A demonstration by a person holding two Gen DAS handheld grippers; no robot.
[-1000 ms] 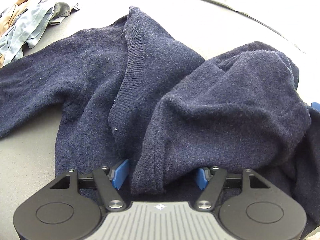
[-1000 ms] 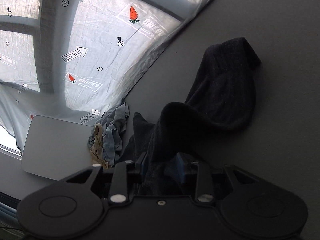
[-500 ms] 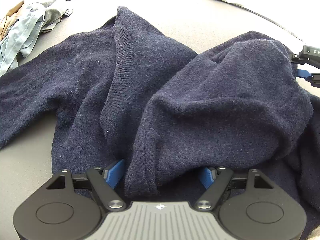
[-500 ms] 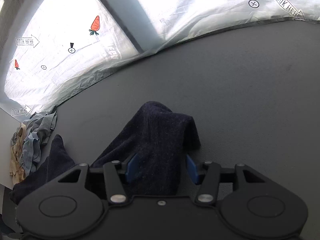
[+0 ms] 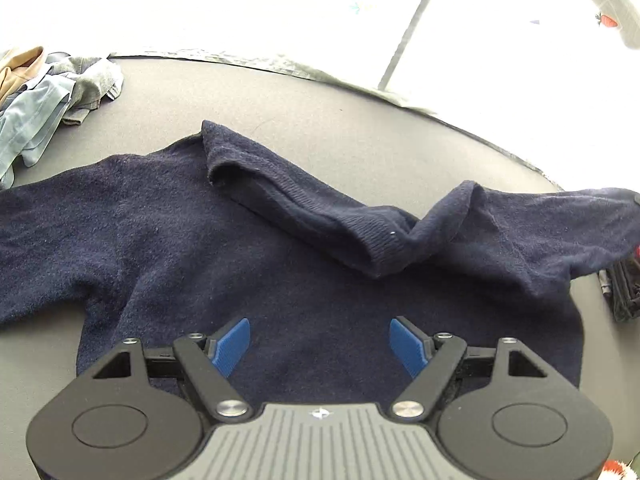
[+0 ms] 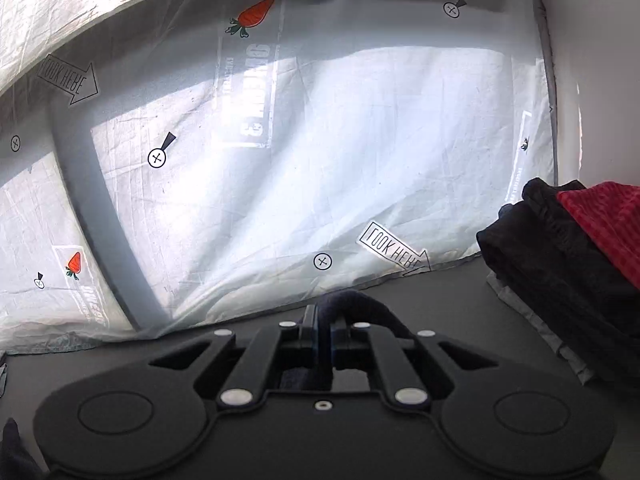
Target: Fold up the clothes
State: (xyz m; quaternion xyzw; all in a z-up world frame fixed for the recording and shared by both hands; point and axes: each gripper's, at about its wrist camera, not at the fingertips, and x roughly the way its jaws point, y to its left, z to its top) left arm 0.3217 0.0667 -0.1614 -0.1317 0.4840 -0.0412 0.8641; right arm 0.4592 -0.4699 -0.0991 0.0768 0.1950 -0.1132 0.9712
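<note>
On the grey table (image 5: 328,112), nearest first, we see:

Left gripper (image 5: 320,344): we find its blue pads (image 5: 232,340) spread wide apart and holding nothing, poised over the lower body of the navy sweater (image 5: 192,240).

Sweater: we see it spread flat on the table, one sleeve reaching to the left edge of the view, the ribbed neckline lying as a raised fold across the middle, the other sleeve stretched out to the right edge.

Right gripper (image 6: 323,330): we see its fingers pressed together on a bunch of dark navy knit (image 6: 360,300), which humps up just beyond the tips.

Right of the table: a stack of dark folded clothes (image 6: 560,260) with a red piece (image 6: 604,220) on top, near the right gripper.

Far left: a loose heap of pale blue, grey and tan garments (image 5: 52,88), well apart from the sweater.

Farthest: a white sheet (image 6: 360,140) printed with carrots and arrows, hanging behind the table edge.
</note>
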